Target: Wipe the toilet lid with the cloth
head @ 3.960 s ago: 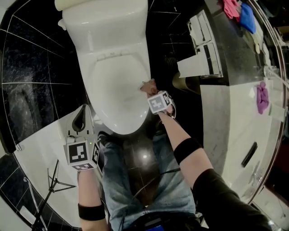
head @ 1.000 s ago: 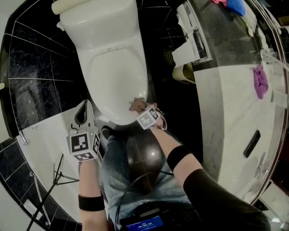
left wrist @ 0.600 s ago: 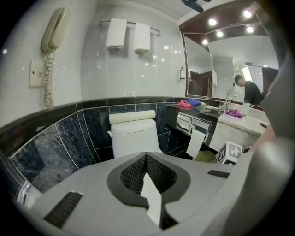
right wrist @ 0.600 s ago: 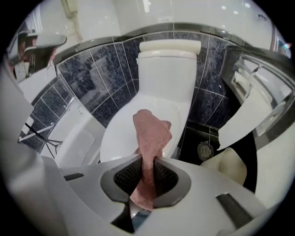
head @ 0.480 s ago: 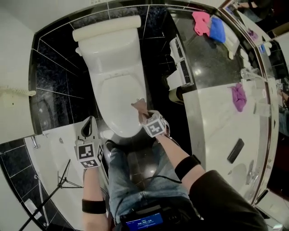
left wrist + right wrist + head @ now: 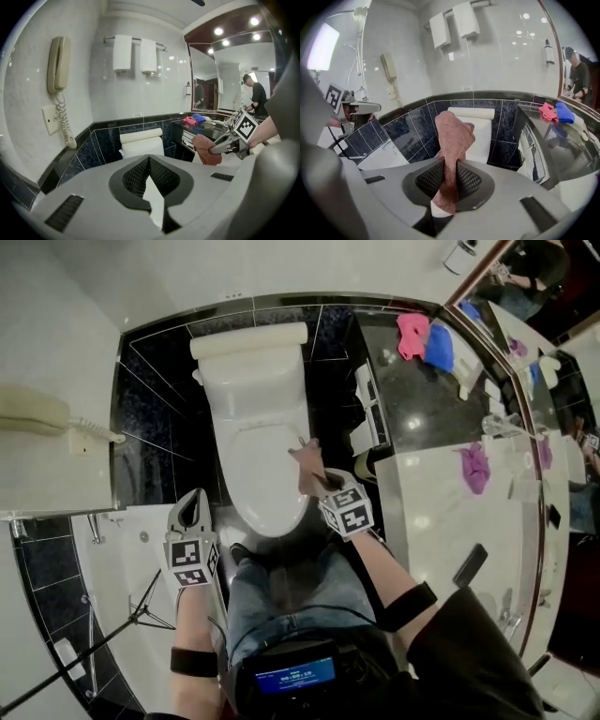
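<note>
The left gripper (image 6: 193,505) hangs empty with its jaws together, beside the toilet lid (image 6: 265,460). The right gripper (image 6: 317,480) is nearer. It is clamped on the cloth (image 6: 304,457), which is held above the lid's right edge and seemingly not touching it.

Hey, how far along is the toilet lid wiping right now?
Done: the cloth is gripped in the right gripper. In hand: it's held in the air, off the closed toilet lid, so no wiping this instant. Remaining: can't tell if the lid is fully wiped; the left gripper is shut and empty.
</note>
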Motion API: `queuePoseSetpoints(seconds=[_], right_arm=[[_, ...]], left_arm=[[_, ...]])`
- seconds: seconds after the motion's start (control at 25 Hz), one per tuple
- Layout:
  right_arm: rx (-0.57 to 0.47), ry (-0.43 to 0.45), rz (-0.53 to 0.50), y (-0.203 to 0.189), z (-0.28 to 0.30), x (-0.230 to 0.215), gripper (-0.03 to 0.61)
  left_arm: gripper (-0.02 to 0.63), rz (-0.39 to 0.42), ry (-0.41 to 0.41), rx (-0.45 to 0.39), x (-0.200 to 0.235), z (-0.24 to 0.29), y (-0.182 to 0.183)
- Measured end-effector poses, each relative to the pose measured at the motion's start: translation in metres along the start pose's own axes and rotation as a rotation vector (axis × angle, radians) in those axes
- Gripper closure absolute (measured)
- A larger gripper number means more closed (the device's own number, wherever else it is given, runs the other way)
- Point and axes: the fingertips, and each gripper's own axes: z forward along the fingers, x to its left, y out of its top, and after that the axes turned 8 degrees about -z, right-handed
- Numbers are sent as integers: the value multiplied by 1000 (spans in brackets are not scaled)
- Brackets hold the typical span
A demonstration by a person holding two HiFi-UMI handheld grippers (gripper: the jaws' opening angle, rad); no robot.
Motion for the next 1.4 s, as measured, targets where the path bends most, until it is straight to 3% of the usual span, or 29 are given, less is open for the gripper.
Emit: queuePoseSetpoints(seconds=[0.4, 0.88, 1.12, 1.4], right_arm=[[-128, -33, 16, 61, -78, -13, 506], [-119, -40, 10, 69, -77, -14, 506], [-35, -16, -74, 60, -34, -18, 505], [111, -21, -248, 16, 91, -43, 505]], left_arm=[[614, -18, 13, -48, 4, -47, 44], [614, -20, 22, -43, 9, -60, 47], [614, -14, 31, -12, 14, -48, 37], [614, 16, 5, 2, 17, 4, 6]])
